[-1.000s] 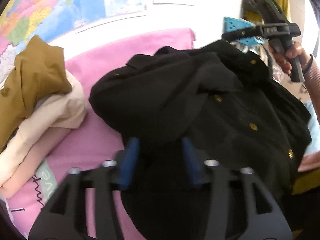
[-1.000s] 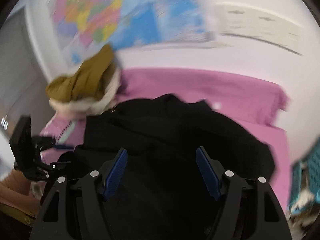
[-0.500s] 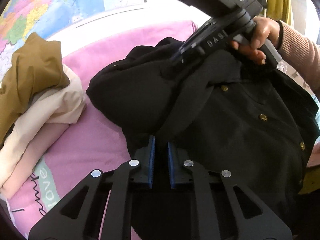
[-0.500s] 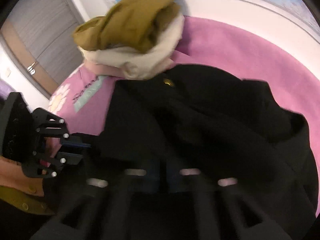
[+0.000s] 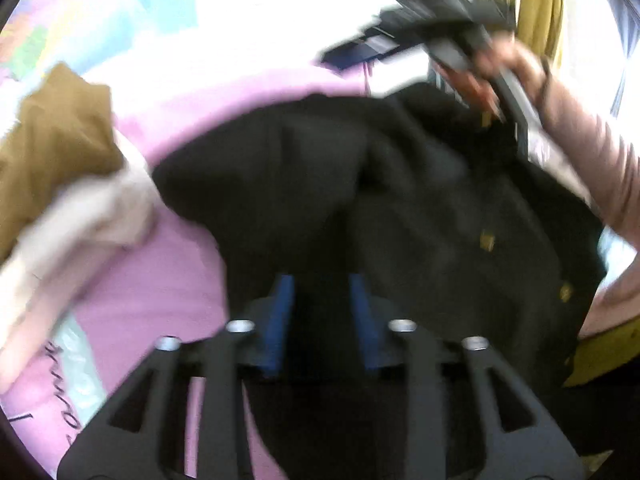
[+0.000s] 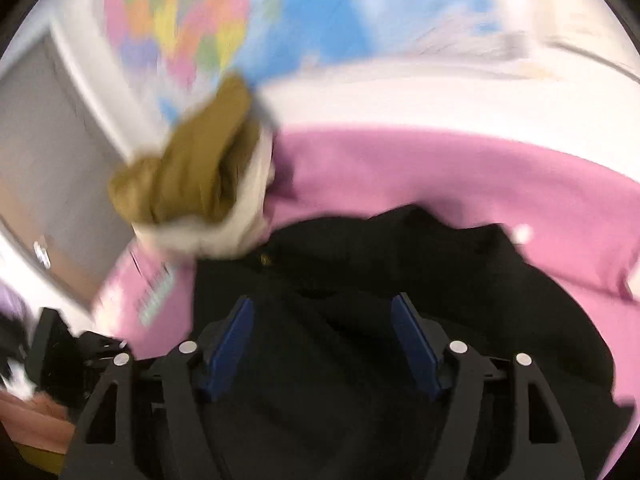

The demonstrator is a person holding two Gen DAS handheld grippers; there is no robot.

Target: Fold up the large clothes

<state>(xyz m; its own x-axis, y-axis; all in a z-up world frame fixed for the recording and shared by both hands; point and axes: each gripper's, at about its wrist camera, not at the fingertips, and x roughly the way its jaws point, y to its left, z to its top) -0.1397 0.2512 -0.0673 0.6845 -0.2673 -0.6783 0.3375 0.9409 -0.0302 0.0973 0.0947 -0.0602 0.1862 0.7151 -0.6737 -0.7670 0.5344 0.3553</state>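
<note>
1. Left gripper point(image 5: 320, 312): fingers point(image 5: 280, 316) opening, black cloth between them, not pinched.
2. Right gripper point(image 6: 324, 344): fingers point(image 6: 230, 344) opening, spread wide, nothing clamped.
3. Black buttoned coat point(image 5: 400, 200): bunched on the pink bed sheet point(image 5: 160, 280), beside the stack of folded clothes point(image 6: 192, 184).
4. Probably soft, floppy, fairly heavy; best gripped at hem corners or shoulder seams, away from the brass buttons point(image 5: 486, 240).

You are in a home bedroom: a bed with a pink printed sheet point(image 6: 420, 176), a colourful wall map point(image 6: 192, 24), a pile of folded clothes point(image 5: 60, 168).
</note>
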